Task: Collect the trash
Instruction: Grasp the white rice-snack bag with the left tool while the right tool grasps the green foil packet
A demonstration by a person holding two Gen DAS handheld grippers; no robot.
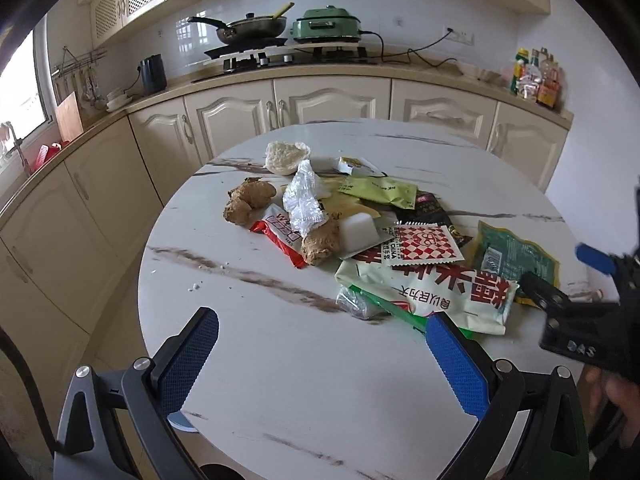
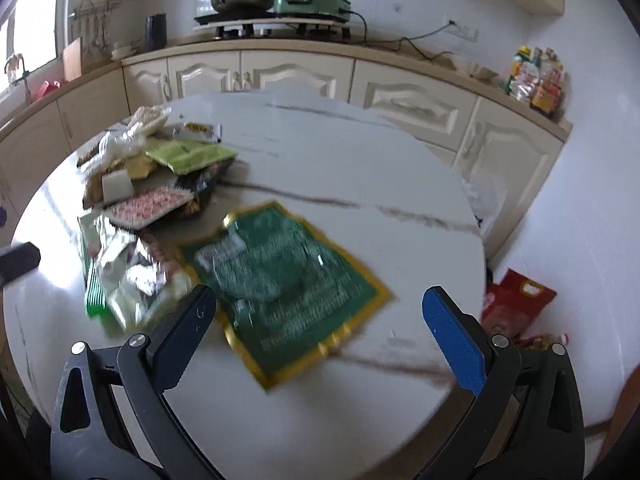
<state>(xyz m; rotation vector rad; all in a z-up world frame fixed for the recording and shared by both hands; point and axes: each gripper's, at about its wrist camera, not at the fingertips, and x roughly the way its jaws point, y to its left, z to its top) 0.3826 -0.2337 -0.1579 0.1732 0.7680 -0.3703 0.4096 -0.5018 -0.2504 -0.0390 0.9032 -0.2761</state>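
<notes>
A heap of trash (image 1: 360,220) is spread over the middle and right of a round white marble-patterned table (image 1: 280,360). Nearest the right gripper, a flat green packet with a gold edge (image 2: 288,288) is laid on the table top, its picture blurred in the right wrist view; in the left wrist view the same packet (image 1: 516,256) is seen at the right edge of the heap. Just left of it a large pale wrapper with red characters (image 1: 432,288) is laid over a green-striped wrapper (image 1: 384,308). A red-and-white checked sachet (image 1: 424,244) is rested on top of that, beside a white block (image 1: 358,234). Further left, two knobbly brown roots (image 1: 248,200), a crumpled clear plastic piece (image 1: 304,200) and a red wrapper (image 1: 280,236) are seen; at the far side a pale crumbly cake (image 1: 284,156) and a light green packet (image 1: 380,190) are placed.

The left gripper (image 1: 320,356) is held over the bare near part of the table, its blue-padded jaws spread wide with nothing between them. The right gripper (image 2: 320,332) is held just above the green packet, jaws likewise spread apart and empty; the packet is not touched by either finger.

Behind the table, cream cabinets (image 1: 332,100) are run along the wall, with a pan (image 1: 252,28) and a green cooker (image 1: 326,26) on the counter. A red bag (image 2: 516,304) is seen on the floor to the right.
</notes>
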